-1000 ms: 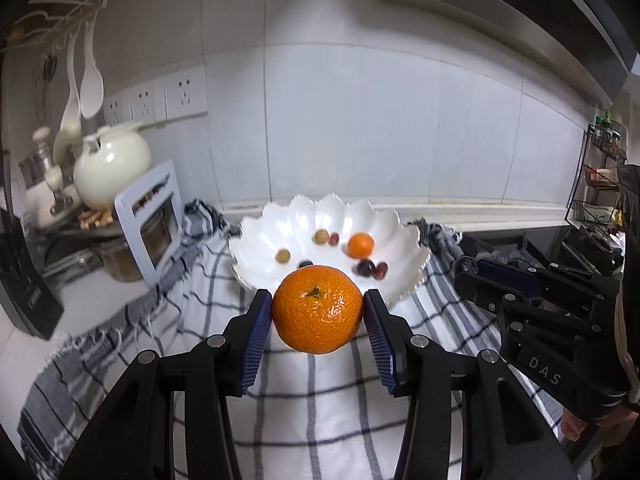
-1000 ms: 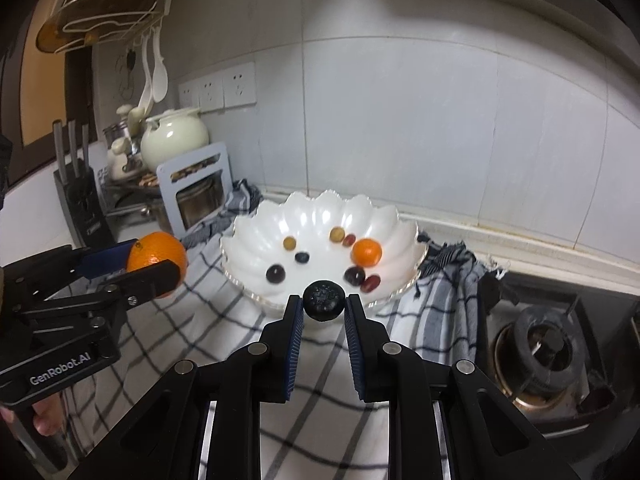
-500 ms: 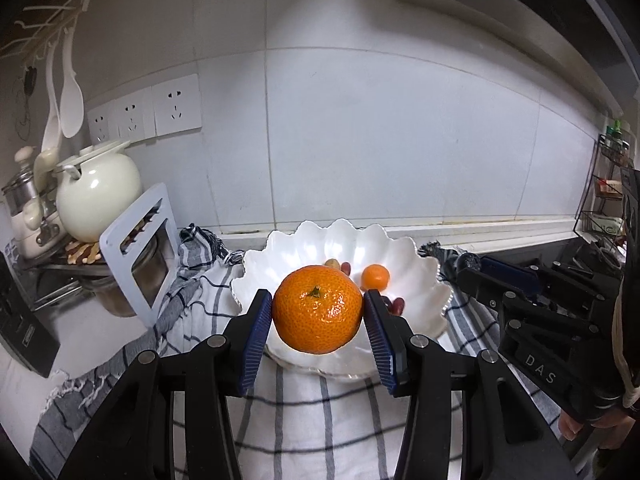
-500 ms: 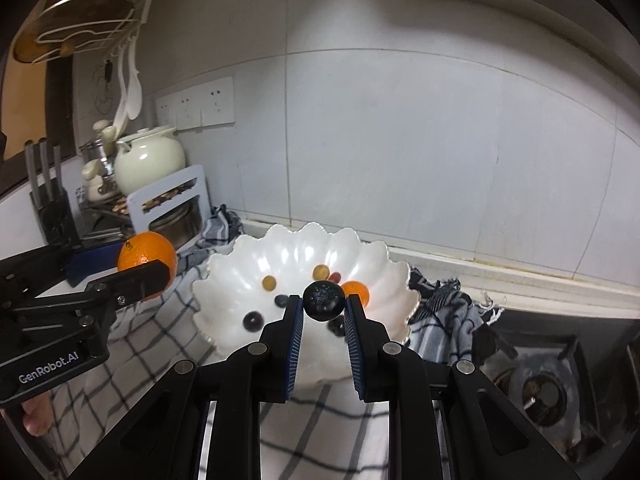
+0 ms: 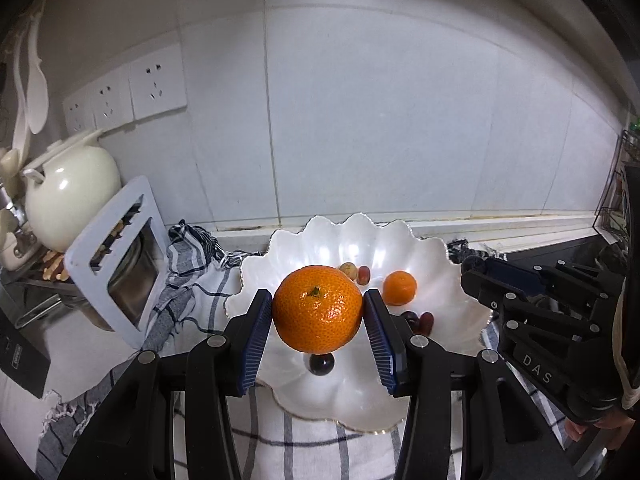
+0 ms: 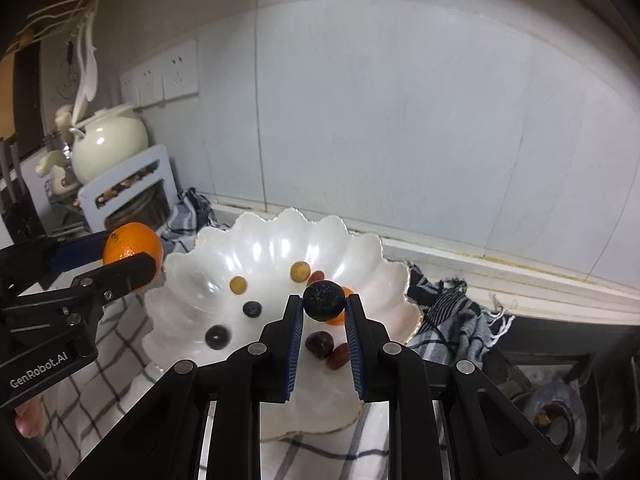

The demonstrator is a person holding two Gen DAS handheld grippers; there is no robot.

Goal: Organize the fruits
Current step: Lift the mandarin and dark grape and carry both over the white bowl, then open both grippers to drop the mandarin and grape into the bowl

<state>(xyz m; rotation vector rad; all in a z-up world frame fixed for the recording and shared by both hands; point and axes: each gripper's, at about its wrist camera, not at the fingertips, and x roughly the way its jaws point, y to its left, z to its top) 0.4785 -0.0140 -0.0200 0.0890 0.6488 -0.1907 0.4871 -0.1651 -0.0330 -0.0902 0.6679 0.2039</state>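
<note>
We are at the drop-off: our left gripper [image 5: 318, 314] clamps the mandarin [image 5: 317, 314] and our right gripper [image 6: 323, 305] pinches a dark berry [image 6: 323, 301], both above the white bowl [image 6: 360, 252], so next we lower and release.

Both carried forward over the bowl [image 5: 452, 264] since a second ago: left gripper [image 5: 318, 316] with its orange [image 5: 317, 309] now above the near half, right gripper [image 6: 323, 312] with its dark berry [image 6: 323, 301] now above the middle. Bowl larger and nearer in both views; checked cloth [image 6: 120, 344] mostly slipped below.
</note>
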